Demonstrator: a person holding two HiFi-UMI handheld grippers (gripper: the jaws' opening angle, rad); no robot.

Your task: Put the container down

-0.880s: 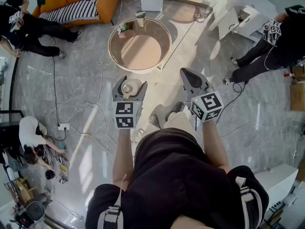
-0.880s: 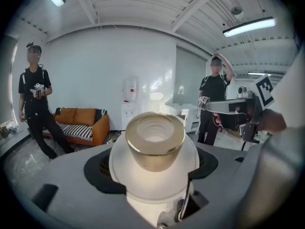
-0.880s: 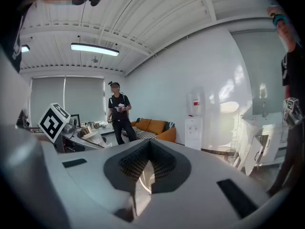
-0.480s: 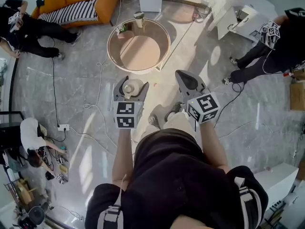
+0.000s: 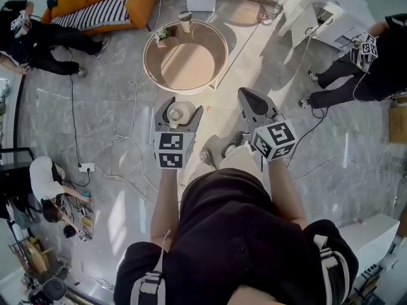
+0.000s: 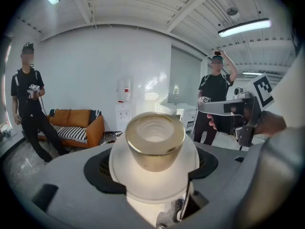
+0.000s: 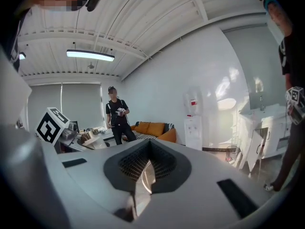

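A white container [image 5: 177,114] with a gold-rimmed neck sits between the jaws of my left gripper [image 5: 179,108], held upright above the grey floor. Seen from the left gripper view, the container [image 6: 155,147] fills the middle and the dark pads press on both of its sides. My right gripper [image 5: 253,101] hangs to the right at the same height, its jaws shut with nothing between them. In the right gripper view the right gripper's [image 7: 144,175] pads meet along a thin slit.
A round wood-rimmed table [image 5: 219,43] stands ahead, with a cup [image 5: 186,21] and a small green thing [image 5: 164,37] at its far edge. An orange sofa [image 5: 102,5] is at the back left. People stand left and right. Cables [image 5: 127,138] run over the floor.
The left gripper with the container has edged slightly right and forward. The right gripper has stayed almost in place. The person at the right has shifted.
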